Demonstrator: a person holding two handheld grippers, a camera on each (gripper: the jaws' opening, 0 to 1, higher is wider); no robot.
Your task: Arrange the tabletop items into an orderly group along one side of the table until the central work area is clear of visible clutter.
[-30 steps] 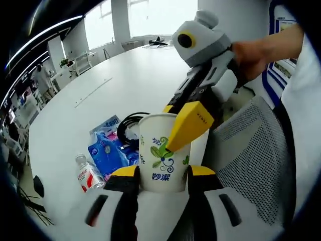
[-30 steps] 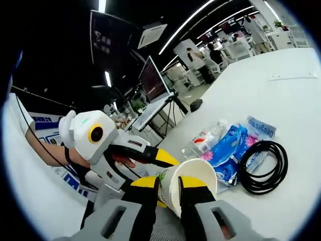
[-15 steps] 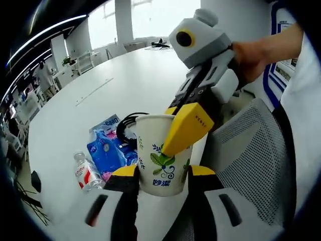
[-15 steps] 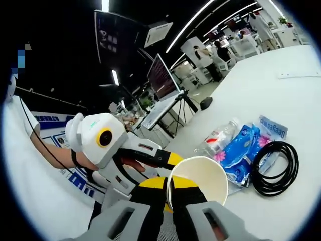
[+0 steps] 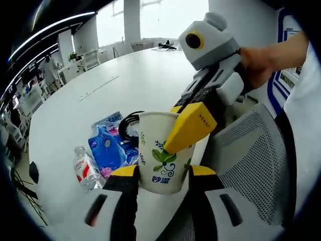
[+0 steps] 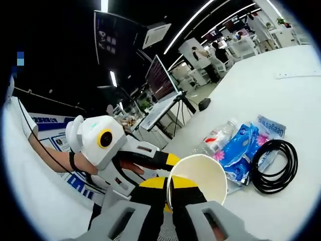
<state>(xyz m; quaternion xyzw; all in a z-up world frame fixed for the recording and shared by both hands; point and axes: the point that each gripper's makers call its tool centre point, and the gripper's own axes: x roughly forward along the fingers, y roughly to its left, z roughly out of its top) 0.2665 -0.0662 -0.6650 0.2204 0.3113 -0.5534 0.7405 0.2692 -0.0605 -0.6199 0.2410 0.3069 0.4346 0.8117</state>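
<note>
Little is shifting since earlier: both grippers, left gripper (image 5: 156, 175) and right gripper (image 6: 169, 193), are clenching the paper cup (image 5: 163, 153); opposing pulls risk crushing it.

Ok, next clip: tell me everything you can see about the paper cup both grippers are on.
The white paper cup with green leaf print stands nearly upright and open-topped; its inside looks empty. It sits between the left gripper's yellow-tipped fingers, while the right gripper pinches its rim, one finger inside, one outside. It is held near the white table's edge, beside a blue plastic packet and a black coiled cable.
</note>
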